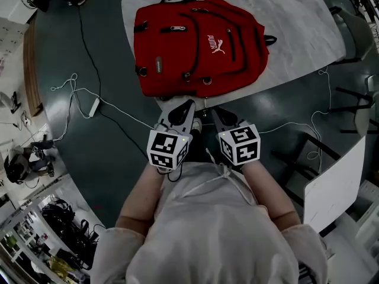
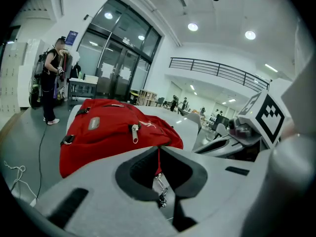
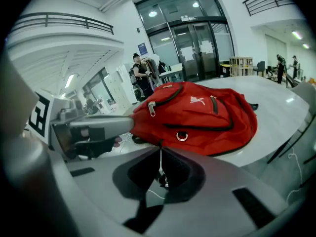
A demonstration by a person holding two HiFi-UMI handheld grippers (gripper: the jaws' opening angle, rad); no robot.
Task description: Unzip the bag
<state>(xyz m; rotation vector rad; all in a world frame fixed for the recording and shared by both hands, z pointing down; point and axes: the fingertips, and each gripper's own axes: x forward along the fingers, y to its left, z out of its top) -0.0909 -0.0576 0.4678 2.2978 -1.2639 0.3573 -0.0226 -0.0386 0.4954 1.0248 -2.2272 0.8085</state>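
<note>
A red backpack [image 1: 198,43] lies flat on the pale marbled table [image 1: 296,16], its zippers closed. A silver zipper pull [image 2: 134,132] hangs on its front pocket, and the same zipper pull [image 3: 151,107] shows in the right gripper view. My left gripper [image 1: 189,103] and right gripper [image 1: 214,109] hover side by side just short of the bag's near edge, off the table's rim. Both are shut with nothing between the jaws. In their own views, the left gripper [image 2: 158,148] and the right gripper [image 3: 160,149] each point at the backpack [image 2: 113,132] [image 3: 197,115].
Cables and a white power strip [image 1: 95,105] trail over the dark floor on the left. Chairs [image 1: 355,34] and a white board [image 1: 334,185] stand to the right. A person [image 2: 52,83] stands far beyond the table near glass doors.
</note>
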